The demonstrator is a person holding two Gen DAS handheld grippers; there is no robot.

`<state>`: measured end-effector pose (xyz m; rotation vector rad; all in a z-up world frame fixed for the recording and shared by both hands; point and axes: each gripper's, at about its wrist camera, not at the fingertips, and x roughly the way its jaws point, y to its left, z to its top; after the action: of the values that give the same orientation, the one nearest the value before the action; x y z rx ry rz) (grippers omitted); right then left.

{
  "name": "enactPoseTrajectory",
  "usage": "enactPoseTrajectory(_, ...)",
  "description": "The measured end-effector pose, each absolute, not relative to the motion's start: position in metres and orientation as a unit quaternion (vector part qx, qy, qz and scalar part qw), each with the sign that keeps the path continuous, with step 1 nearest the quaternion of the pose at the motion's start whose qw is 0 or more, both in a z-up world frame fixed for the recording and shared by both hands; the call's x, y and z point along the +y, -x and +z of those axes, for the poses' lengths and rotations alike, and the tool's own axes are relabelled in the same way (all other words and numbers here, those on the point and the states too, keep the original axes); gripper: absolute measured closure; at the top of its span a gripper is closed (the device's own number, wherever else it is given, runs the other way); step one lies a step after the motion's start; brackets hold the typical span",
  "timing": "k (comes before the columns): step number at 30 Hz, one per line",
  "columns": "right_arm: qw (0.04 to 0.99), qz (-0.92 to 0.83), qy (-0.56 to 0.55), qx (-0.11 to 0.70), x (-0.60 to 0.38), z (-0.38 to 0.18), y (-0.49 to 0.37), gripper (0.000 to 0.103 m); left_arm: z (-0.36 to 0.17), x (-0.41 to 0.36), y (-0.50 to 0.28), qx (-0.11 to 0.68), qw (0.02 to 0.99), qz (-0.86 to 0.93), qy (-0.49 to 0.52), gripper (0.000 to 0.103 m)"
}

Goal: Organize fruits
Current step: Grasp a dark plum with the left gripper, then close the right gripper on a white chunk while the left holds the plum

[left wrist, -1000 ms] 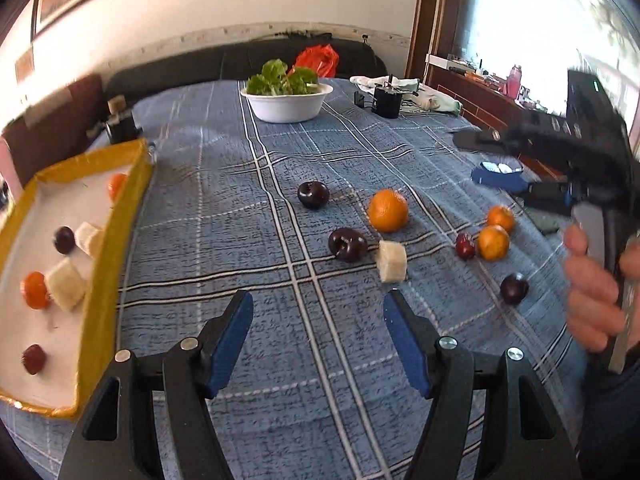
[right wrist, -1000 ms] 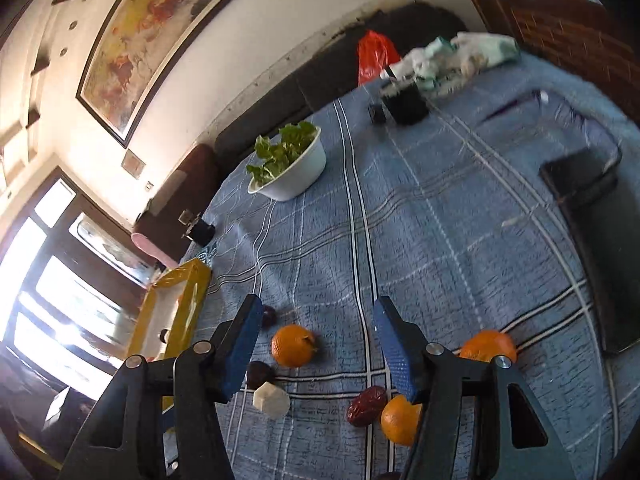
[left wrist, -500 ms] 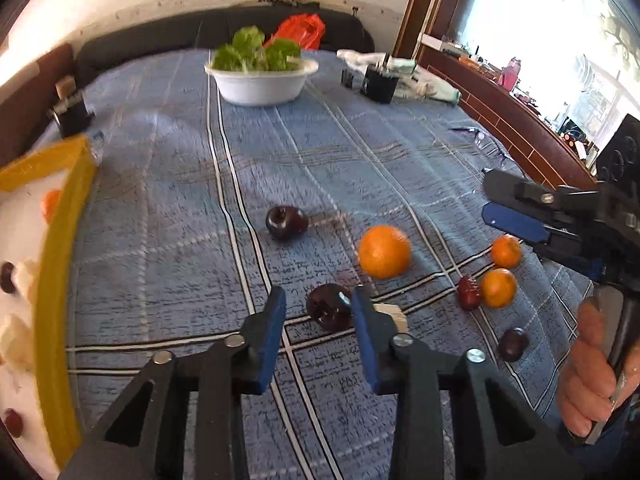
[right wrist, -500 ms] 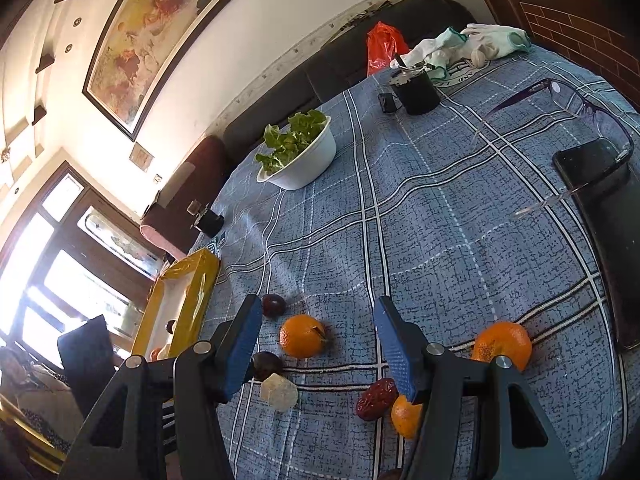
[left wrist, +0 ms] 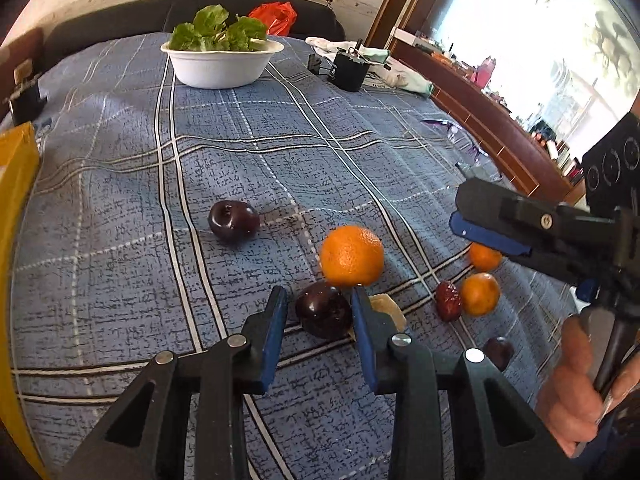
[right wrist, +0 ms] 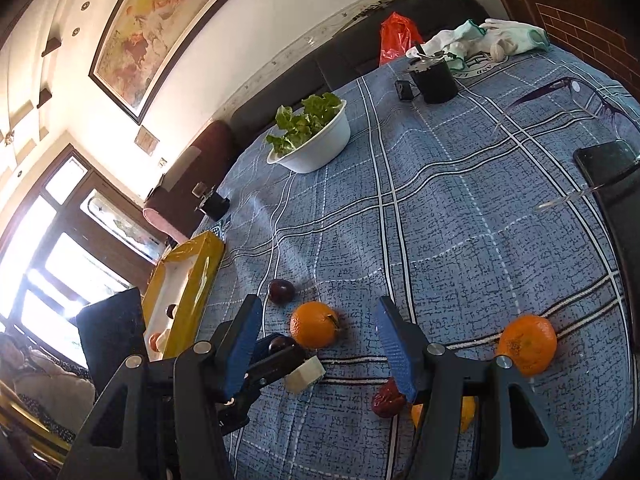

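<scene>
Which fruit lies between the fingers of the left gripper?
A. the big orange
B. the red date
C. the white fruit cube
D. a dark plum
D: in the left wrist view, the left gripper has its fingers on either side of the dark plum, with the big orange just beyond it.

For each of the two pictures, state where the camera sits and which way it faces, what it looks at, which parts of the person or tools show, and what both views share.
Left wrist: on the left gripper, facing down-forward at a dark plum between its fingers; a hand shows with the right gripper.
Right wrist: on the right gripper, facing down-forward across the table.
Shared: large orange, salad bowl.
</scene>
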<state>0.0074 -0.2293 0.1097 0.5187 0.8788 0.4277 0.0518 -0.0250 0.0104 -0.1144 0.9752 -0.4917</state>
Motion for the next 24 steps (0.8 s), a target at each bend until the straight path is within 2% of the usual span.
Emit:
enactPoseTrajectory(2,0.848,0.206,-0.247,0.421,-0.229,0.108,-0.008,0.039,0.010,-0.024,-0.051,0.461,0.852,-0.241,0.061,0.077)
enactPoseTrajectory(13,0.850,0.213,-0.212,0.433,-0.214,0.106,-0.008,0.039,0.020,0.008,-0.050,0.437,0.872,-0.197,0.098,0.077)
enactPoseTrajectory(22,0.870,0.203,-0.042,0.448,-0.158,0.099,0.007,0.040,0.034,0.035,-0.051,0.405,0.895,-0.144,0.115,0.077)
enactPoseTrajectory(24,0.865,0.208,-0.031,0.456,-0.154,0.094,0.006,0.045,0.034,0.033,-0.052,0.405,0.896,-0.146,0.112,0.077)
